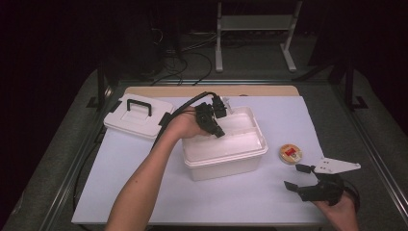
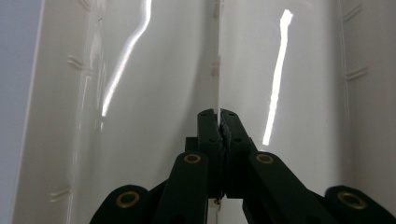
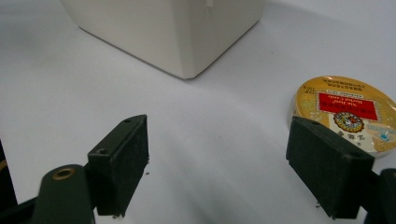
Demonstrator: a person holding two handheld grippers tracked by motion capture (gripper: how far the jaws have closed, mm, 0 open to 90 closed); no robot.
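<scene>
One thin white divider (image 2: 217, 70) stands on edge inside the open white box (image 1: 250, 155), near the box's back end, w/ my left gripper (image 1: 217, 126) clenched on it. In the left gripper view the jaws meet on the panel's edge and it runs straight up btwn glossy box walls.

Risks, as I judge them: grip is on a narrow edge, so any twist of my wrist could bend or snap the panel, or let it slip out. If I pull off-axis it may jam in the wall slots and drag the whole box across the surface (image 1: 144, 192), since nothing braces the box.

My right gripper (image 1: 294, 177) sits released, jaws wide apart, low over the surface, well apart from the box. Right gripper view shows a round yellow tin (image 3: 343, 109) w/ red label just beside one jaw, plus a box corner; a careless sweep could knock the tin.

High view adds the lid (image 1: 137, 117) w/ black handle, lying left of the box.
</scene>
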